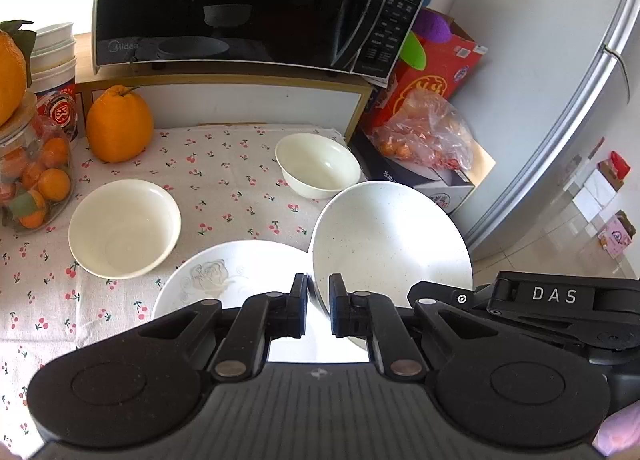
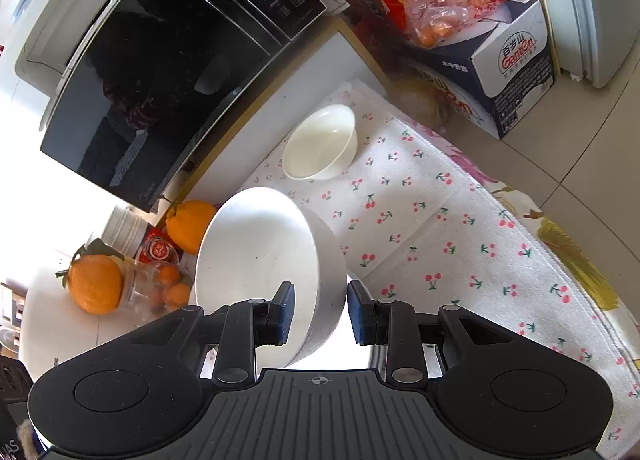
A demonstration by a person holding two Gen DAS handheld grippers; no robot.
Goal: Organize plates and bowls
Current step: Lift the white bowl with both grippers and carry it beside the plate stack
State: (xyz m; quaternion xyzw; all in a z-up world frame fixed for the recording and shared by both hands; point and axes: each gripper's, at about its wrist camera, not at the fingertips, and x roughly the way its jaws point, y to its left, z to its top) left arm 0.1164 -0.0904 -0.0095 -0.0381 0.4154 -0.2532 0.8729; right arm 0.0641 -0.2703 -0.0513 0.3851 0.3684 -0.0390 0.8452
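The left gripper (image 1: pixel 318 310) and the right gripper (image 2: pixel 320 310) are both pinching the big bowl's (image 1: pixel 390 244) rim. The bowl is hanging over the plate (image 1: pixel 240 272), tipped on edge, its open side facing the microwave (image 1: pixel 240 0). It could be slipping and cracking the plate.

A black microwave (image 1: pixel 256 4) is sitting across the top of the left wrist view on a pale wooden shelf unit (image 1: pixel 248 100). A cherry-print tablecloth (image 1: pixel 224 172) is covering the table below it. At the right edge a silver refrigerator (image 1: pixel 580 108) is standing on a beige tiled floor (image 1: pixel 560 244), with a white wall (image 1: pixel 520 0) behind it. In the right wrist view, a white printer (image 2: pixel 60 4) is sitting at upper left, and strong daylight is washing out the lower left.
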